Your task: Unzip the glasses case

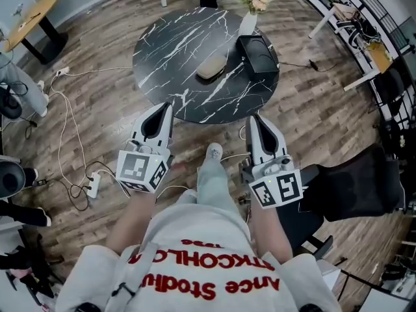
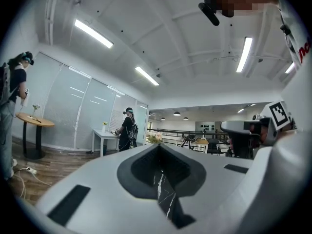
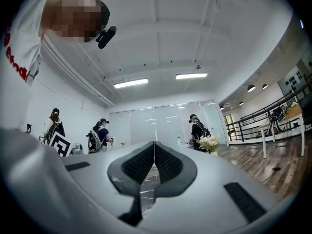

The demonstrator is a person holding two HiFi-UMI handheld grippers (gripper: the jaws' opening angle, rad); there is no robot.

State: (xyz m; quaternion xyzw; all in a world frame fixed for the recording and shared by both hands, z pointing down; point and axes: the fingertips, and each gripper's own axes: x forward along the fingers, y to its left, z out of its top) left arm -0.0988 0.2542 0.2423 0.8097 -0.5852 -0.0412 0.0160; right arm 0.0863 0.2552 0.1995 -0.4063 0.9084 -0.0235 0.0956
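Note:
The beige glasses case (image 1: 211, 67) lies closed near the middle of the round black marble table (image 1: 169, 51). Both grippers hover over the wooden floor short of the table's near edge, apart from the case. My left gripper (image 1: 165, 107) points toward the table with its jaws shut and nothing in them. My right gripper (image 1: 255, 118) is likewise shut and holds nothing. In the left gripper view the left gripper (image 2: 158, 146) shows its jaws pressed together, with a strip of marble below. The right gripper view shows the right gripper (image 3: 154, 144) with its jaws meeting the same way.
A black box (image 1: 257, 56) and a white vase of flowers (image 1: 250, 12) stand on the table's right side. White cables and a power strip (image 1: 93, 184) lie on the floor at left. A black chair (image 1: 357, 187) stands at right. Other people stand at desks farther off.

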